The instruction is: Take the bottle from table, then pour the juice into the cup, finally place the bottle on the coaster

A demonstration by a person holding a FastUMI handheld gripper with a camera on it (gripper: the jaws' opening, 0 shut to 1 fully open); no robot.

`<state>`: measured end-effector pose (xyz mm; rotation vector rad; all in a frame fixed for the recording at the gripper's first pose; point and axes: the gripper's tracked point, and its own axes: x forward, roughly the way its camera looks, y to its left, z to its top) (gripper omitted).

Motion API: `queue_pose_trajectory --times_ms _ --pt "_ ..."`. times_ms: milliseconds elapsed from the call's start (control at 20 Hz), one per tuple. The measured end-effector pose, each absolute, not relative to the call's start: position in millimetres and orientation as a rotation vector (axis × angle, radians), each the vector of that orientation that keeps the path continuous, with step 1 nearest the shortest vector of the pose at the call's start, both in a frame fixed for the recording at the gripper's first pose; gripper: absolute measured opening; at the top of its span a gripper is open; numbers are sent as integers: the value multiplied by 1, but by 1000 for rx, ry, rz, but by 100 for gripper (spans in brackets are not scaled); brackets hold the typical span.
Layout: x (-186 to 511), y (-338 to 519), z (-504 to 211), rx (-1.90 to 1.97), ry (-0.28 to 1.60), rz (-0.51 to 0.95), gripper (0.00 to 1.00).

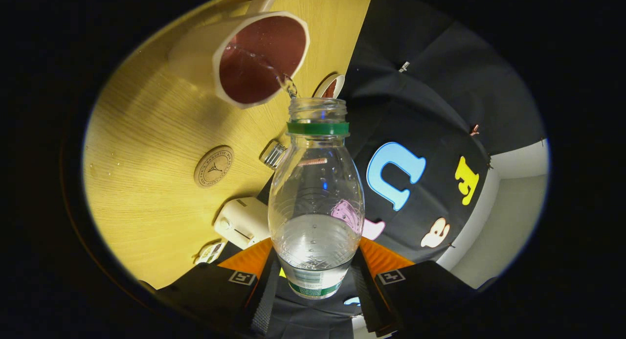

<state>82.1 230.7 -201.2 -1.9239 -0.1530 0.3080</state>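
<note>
While tilted over cup (pixel 263 59), bottle (pixel 316 192) between hand-held gripper (pixel 315 280) fingers.

wooden table (pixel 146 192) carries cup (pixel 230 60), coaster (pixel 213 166), white box (pixel 242 221).

Tongs (pixel 315 280): ribbed inner pads, square fiducial tags, orange wedge panels behind.

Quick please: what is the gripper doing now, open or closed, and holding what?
Gripper: closed on the clear plastic bottle with green neck ring, tilted, pouring into the white cup with red inside.
</note>
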Motion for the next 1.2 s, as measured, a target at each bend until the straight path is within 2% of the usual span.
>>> queue_pose_trajectory --times_ms 200,650,1200 --pt "83 236 -184 -1976 -267 280 74" --pt "80 242 -169 -2023 -373 233 74" --pt "72 240 -171 -2011 -346 246 74"
